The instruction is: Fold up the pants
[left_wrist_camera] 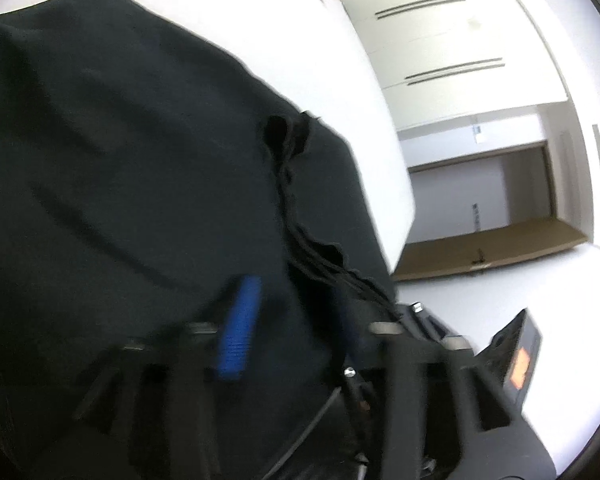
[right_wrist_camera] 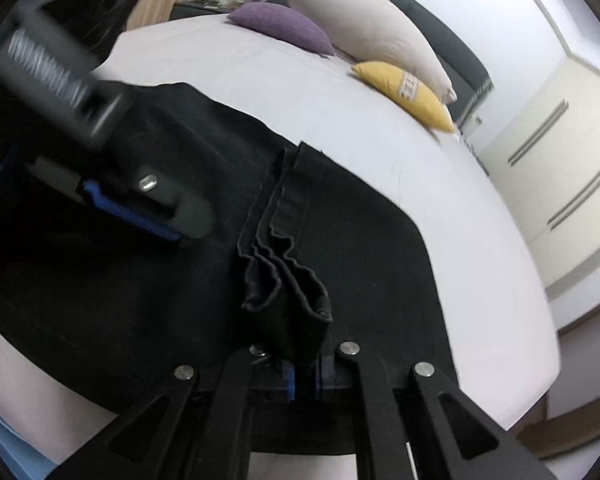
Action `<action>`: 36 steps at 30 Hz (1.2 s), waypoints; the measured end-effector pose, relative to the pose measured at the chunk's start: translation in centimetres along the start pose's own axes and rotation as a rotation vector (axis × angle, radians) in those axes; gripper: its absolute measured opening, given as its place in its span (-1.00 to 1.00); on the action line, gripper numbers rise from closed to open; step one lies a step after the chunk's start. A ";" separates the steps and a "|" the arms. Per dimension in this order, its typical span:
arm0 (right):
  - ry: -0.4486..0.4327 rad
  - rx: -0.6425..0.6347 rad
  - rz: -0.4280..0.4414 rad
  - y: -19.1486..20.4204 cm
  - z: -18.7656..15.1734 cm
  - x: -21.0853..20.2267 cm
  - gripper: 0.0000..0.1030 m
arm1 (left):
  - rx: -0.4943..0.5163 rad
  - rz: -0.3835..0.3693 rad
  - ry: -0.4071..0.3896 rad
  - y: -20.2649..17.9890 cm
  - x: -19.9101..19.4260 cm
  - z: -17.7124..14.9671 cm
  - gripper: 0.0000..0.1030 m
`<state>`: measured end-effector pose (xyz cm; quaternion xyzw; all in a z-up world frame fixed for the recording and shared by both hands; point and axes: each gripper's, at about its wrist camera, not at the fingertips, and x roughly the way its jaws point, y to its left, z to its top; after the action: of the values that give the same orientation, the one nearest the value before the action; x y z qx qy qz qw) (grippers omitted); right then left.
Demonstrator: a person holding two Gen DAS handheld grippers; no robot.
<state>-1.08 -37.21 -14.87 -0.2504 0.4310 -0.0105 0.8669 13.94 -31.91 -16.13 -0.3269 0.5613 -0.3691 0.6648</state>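
Observation:
Black pants (right_wrist_camera: pixel 360 248) lie on a white bed (right_wrist_camera: pixel 340 120), with a bunched hem or waistband edge (right_wrist_camera: pixel 284 272) raised in the middle. My right gripper (right_wrist_camera: pixel 304 376) is shut on that bunched edge, its blue pads pinching the cloth. In the left wrist view the pants (left_wrist_camera: pixel 120 160) fill the left side. My left gripper (left_wrist_camera: pixel 288 328) stands open over the cloth, one blue pad (left_wrist_camera: pixel 238 328) on top and the other behind the folded edge (left_wrist_camera: pixel 312 248). The left gripper also shows in the right wrist view (right_wrist_camera: pixel 140 208), resting on the pants.
A purple cushion (right_wrist_camera: pixel 284 28), a white pillow (right_wrist_camera: pixel 364 28) and a yellow cushion (right_wrist_camera: pixel 408 92) lie at the bed's head. White wardrobe doors (left_wrist_camera: pixel 440 40) and a doorway (left_wrist_camera: pixel 480 200) stand beyond the bed's edge. The wood floor (left_wrist_camera: pixel 488 248) shows below.

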 end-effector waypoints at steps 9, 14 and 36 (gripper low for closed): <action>-0.073 0.014 -0.052 0.1 -0.1 -1.7 -0.85 | -0.058 -0.007 -0.001 -0.5 0.7 2.3 0.71; -0.103 0.010 -0.065 0.2 0.4 -2.5 -0.85 | -0.090 -0.005 0.029 -0.2 1.6 4.6 0.66; -0.189 -0.233 0.082 6.4 4.0 -3.2 -0.86 | 0.217 0.254 0.123 2.5 -7.5 6.7 -0.88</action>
<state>-1.34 -29.17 -13.34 -0.3314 0.3557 0.0987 0.8683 20.16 -24.07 -13.42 -0.1566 0.5944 -0.3597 0.7019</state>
